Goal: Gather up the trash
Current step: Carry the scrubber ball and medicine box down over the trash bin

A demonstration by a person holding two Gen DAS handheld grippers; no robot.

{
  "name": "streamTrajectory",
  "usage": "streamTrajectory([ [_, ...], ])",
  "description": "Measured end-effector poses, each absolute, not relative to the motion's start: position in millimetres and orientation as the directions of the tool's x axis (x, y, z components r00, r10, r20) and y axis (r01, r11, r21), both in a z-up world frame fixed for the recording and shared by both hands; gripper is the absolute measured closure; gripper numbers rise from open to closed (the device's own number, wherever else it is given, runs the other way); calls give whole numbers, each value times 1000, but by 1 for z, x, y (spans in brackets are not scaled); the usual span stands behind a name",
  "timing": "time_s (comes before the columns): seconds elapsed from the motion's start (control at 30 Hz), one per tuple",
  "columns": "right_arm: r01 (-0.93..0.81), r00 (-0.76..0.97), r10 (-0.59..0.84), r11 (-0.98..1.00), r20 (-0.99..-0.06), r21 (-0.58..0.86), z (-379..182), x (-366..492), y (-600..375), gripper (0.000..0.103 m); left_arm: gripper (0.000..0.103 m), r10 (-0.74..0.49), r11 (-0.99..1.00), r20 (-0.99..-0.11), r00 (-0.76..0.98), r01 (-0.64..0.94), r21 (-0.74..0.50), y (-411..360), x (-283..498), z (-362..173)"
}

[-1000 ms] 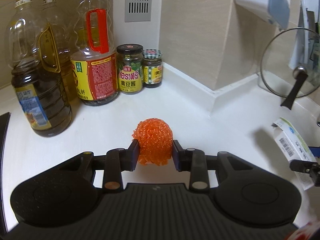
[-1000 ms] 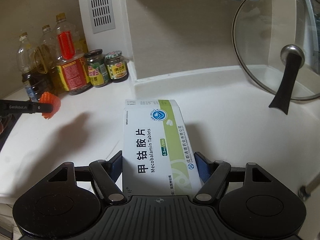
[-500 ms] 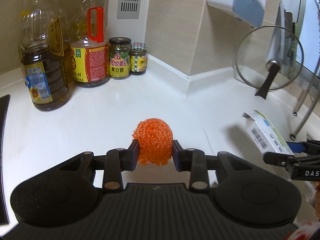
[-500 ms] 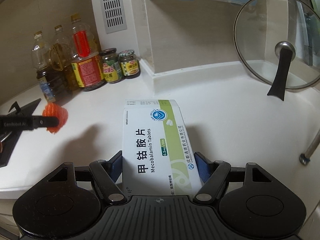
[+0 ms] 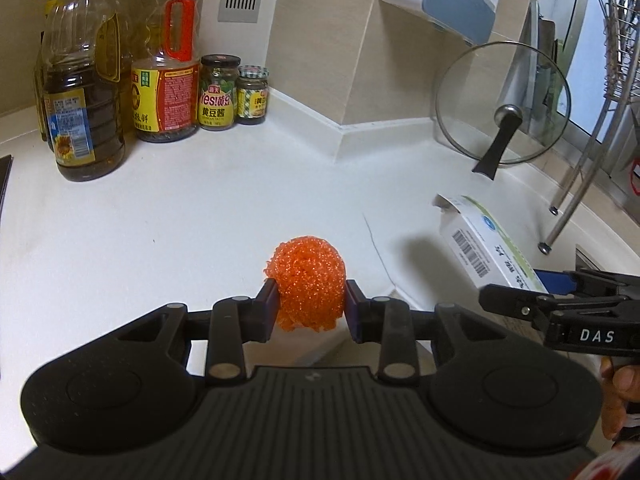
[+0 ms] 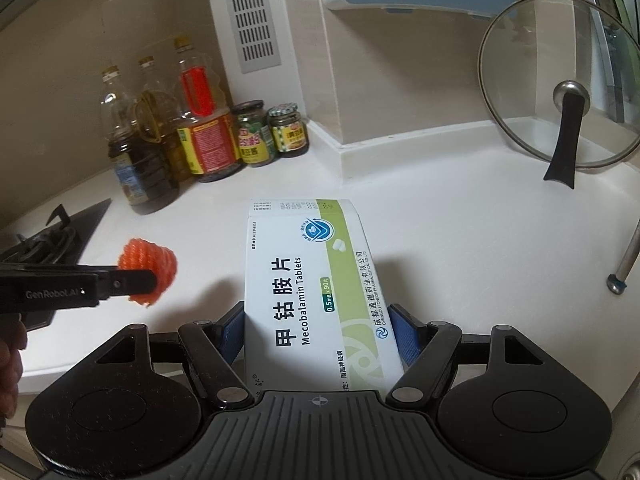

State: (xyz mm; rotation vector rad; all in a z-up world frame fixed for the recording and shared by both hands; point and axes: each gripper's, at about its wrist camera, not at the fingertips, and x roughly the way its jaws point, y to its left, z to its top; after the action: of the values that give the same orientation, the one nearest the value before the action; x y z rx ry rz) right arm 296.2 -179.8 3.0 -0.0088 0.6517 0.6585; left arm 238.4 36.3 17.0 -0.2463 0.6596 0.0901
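Left gripper [image 5: 311,309] clamps orange scrubber [image 5: 308,280]; right gripper [image 6: 320,330] clamps tablet box [image 6: 316,292] above bare counter [image 5: 180,220].

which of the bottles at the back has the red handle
The oil bottle with the red and yellow label, right beside the two jars; the other bottles further left have clear or yellowish handles.

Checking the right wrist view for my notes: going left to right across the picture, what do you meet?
Stove burner → orange mesh ball in the left gripper → medicine box in the right gripper → glass pot lid.
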Motion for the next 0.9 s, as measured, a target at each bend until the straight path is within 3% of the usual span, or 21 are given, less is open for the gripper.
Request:
streamTrajectory([
  [0.9, -578, 569, 571, 789, -592, 205, -11, 238, -162, 30, 72, -54, 973, -642, 765, -104, -206, 31, 194, 3],
])
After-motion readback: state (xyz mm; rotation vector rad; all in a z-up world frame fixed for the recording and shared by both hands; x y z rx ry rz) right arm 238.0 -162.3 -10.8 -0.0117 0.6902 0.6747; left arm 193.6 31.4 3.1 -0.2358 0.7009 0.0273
